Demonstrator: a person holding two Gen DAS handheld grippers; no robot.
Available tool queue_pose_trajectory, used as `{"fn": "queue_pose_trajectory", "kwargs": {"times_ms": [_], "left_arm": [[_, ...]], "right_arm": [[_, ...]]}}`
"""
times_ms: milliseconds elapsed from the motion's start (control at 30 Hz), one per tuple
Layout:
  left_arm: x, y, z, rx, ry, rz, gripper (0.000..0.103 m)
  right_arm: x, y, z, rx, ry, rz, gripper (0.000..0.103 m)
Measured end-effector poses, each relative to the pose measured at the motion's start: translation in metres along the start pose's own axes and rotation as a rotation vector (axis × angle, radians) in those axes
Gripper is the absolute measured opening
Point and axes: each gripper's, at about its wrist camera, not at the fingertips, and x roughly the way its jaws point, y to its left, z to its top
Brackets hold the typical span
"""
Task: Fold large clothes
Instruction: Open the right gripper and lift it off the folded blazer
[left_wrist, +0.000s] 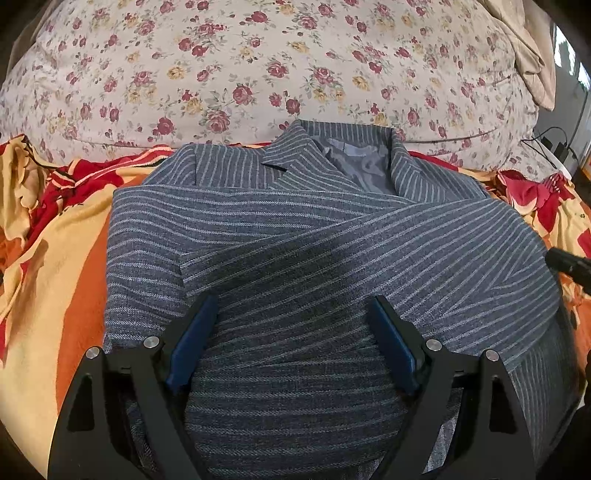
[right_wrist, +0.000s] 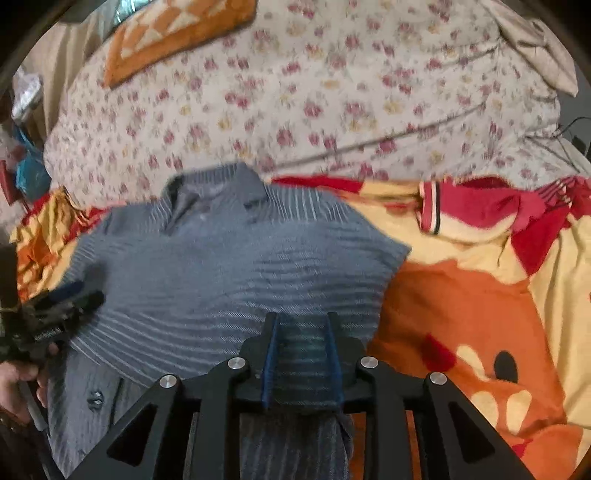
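A grey pinstriped blazer (left_wrist: 314, 236) lies on the bed, collar away from me, both sleeves crossed over its chest. My left gripper (left_wrist: 293, 306) is open above the lower front of the blazer, its blue pads wide apart with nothing between them. In the right wrist view the blazer (right_wrist: 207, 266) lies left of centre. My right gripper (right_wrist: 301, 319) has its jaws narrowly apart over the blazer's right edge, with striped cloth between the pads (right_wrist: 271, 354). The left gripper also shows in the right wrist view (right_wrist: 70, 295), at the far left, held by a hand.
An orange, yellow and red cartoon blanket (right_wrist: 480, 302) covers the bed under the blazer. A floral duvet (left_wrist: 258, 66) is heaped behind it. A beige cloth (left_wrist: 524, 48) lies at the far right. A black cable and charger (left_wrist: 554, 147) sit at the bed's right edge.
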Motion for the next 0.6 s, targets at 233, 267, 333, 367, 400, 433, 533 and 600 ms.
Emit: {"fn": "queue_pose_trajectory", "kwargs": {"times_ms": [233,267,333,367,400,433,533,600], "left_arm": [[0.000,0.000,0.000,0.000,0.000,0.001,0.085],[0.000,0.000,0.000,-0.001,0.000,0.000,0.085],[0.000,-0.001,0.000,0.000,0.000,0.001,0.085],[0.000,-0.001,0.000,0.000,0.000,0.001,0.085],[0.000,-0.001,0.000,0.000,0.000,0.001,0.085],[0.000,-0.001,0.000,0.000,0.000,0.002,0.085],[0.000,-0.001,0.000,0.000,0.000,0.002,0.085],[0.000,0.000,0.000,0.000,0.000,0.002,0.085]], "right_arm": [[0.014,0.012,-0.006,-0.050,0.068,-0.016,0.023],[0.016,0.012,-0.007,-0.052,0.076,-0.020,0.024],[0.017,0.011,-0.008,-0.055,0.080,-0.022,0.024],[0.017,0.011,-0.008,-0.053,0.082,-0.022,0.024],[0.017,0.011,-0.008,-0.052,0.083,-0.022,0.024],[0.018,0.011,-0.008,-0.052,0.085,-0.021,0.025],[0.019,0.010,-0.008,-0.051,0.088,-0.021,0.025],[0.019,0.010,-0.009,-0.051,0.091,-0.019,0.026]]}}
